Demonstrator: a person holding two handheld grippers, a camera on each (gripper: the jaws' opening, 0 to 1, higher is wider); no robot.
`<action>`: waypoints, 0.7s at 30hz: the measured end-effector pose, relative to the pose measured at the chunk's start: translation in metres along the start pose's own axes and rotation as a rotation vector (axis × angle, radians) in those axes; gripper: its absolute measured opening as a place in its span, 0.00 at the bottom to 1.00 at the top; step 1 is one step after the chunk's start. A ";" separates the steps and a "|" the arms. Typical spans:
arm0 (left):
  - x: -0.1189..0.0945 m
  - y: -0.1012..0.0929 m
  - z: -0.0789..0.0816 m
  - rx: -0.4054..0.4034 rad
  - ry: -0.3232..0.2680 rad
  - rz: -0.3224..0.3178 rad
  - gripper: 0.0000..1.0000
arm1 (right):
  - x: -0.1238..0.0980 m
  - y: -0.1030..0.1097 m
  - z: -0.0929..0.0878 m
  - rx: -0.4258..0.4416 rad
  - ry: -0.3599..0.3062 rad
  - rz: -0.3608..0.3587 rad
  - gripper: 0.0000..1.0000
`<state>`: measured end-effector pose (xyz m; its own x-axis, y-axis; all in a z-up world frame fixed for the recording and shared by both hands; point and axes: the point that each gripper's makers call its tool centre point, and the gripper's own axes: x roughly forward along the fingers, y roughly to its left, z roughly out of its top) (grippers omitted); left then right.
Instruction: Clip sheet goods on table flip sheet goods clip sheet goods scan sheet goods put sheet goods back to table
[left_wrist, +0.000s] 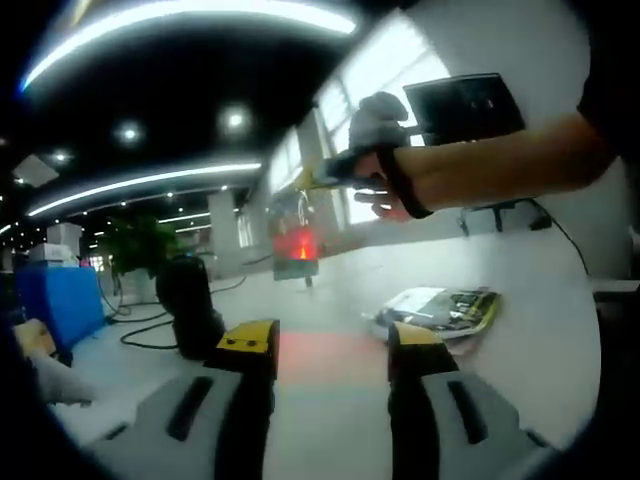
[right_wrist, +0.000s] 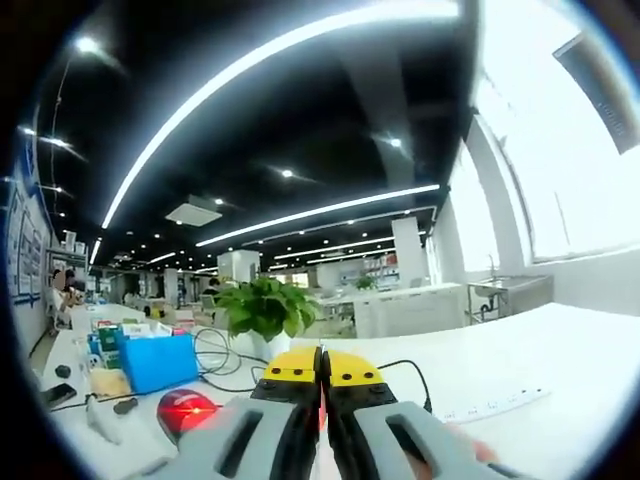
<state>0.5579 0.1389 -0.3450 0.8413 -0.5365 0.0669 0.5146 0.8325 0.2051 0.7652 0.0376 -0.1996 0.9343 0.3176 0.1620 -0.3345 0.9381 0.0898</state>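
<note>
A person's hand holds my right gripper (left_wrist: 318, 181) high over the white table (left_wrist: 330, 280), shut on a clear sheet pack (left_wrist: 296, 238) that hangs down and glows red. The black scanner (left_wrist: 189, 303) stands at the left, its red light spread on the tabletop. A second flat pack (left_wrist: 440, 309) with green print lies on the table just beyond my left gripper (left_wrist: 332, 342), which is open and holds nothing. In the right gripper view the right gripper (right_wrist: 322, 373) has its jaws pressed together, and the scanner's red window (right_wrist: 186, 409) shines below left.
A blue box (right_wrist: 160, 361), a potted plant (right_wrist: 263, 305) and cables (right_wrist: 215, 365) sit at the table's far side. A white power strip (right_wrist: 497, 405) lies to the right. A dark monitor (left_wrist: 464, 106) stands by the window behind the hand.
</note>
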 end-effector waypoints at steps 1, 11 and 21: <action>0.000 0.000 0.000 -0.001 0.001 -0.001 0.36 | 0.000 0.001 0.000 0.000 0.001 0.002 0.00; 0.000 -0.002 0.001 0.001 -0.002 -0.006 0.36 | -0.003 -0.007 0.008 -0.047 0.021 0.025 0.00; -0.002 -0.001 0.001 -0.001 0.003 -0.001 0.35 | -0.008 -0.030 0.009 -0.035 0.074 0.091 0.00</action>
<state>0.5557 0.1386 -0.3446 0.8410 -0.5372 0.0636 0.5160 0.8319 0.2040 0.7668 0.0058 -0.1945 0.9073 0.4098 0.0947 -0.4150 0.9088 0.0432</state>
